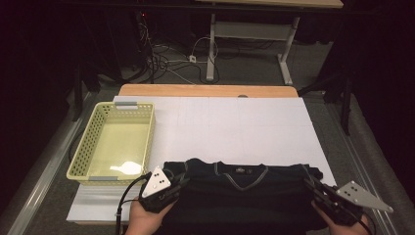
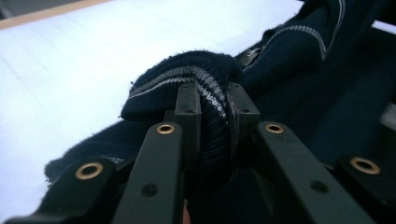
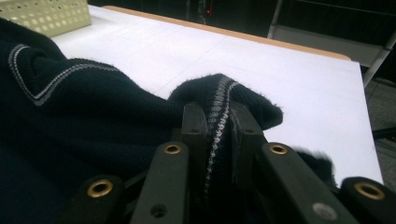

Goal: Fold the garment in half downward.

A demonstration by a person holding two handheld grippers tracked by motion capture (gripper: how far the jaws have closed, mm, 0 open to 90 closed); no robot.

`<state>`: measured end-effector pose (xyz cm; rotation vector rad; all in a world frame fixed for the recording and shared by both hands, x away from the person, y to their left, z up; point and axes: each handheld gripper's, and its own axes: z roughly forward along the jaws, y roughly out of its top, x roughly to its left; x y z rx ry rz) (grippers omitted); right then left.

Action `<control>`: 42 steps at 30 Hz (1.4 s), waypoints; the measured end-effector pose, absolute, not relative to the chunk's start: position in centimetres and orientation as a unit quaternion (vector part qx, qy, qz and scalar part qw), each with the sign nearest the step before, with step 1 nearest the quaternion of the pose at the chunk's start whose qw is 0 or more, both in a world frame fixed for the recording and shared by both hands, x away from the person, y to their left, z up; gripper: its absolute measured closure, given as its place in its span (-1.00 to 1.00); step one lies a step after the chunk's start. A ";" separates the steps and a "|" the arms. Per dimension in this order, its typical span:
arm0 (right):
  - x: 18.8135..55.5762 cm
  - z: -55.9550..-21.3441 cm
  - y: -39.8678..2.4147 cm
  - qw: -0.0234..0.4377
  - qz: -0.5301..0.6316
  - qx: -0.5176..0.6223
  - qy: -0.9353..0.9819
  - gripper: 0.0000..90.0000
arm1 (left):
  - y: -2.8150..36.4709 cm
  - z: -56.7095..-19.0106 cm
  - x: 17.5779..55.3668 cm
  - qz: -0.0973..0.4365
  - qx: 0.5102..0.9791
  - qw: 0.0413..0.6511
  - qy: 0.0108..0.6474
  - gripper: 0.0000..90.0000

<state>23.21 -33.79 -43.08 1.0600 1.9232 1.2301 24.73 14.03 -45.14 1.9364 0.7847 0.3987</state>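
The dark sweater (image 1: 235, 188) lies at the near edge of the desk (image 1: 235, 127), its long axis running left to right. The left gripper (image 1: 182, 180) is clamped on its left end, the right gripper (image 1: 308, 182) on its right end, each pinching a striped fold, so both hands flank it evenly. A yellow basket (image 1: 117, 139) stands at far left.

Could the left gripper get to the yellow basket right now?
Probably not as it stands: the left gripper is shut on the sweater. The basket sits close, with bare table between.

Lab, floor cables (image 1: 161, 61), bare desk frame (image 1: 254, 34)
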 end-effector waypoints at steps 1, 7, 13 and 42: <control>22.6 -43.4 -33.9 0.306 0.465 0.403 0.727 0.77 | 14.0 -45.3 24.3 0.159 0.798 0.485 0.320 0.70; 20.1 -46.1 -34.3 0.281 0.450 0.424 0.734 0.76 | 14.0 -46.1 22.1 0.137 0.821 0.462 0.305 0.69; 19.7 -47.2 -34.6 0.270 0.432 0.424 0.749 0.75 | 14.2 -48.2 21.5 0.111 0.838 0.437 0.307 0.67; 20.0 -46.4 -36.0 0.260 0.447 0.434 0.738 0.07 | 19.1 -49.0 25.8 0.108 0.781 0.451 0.417 -0.26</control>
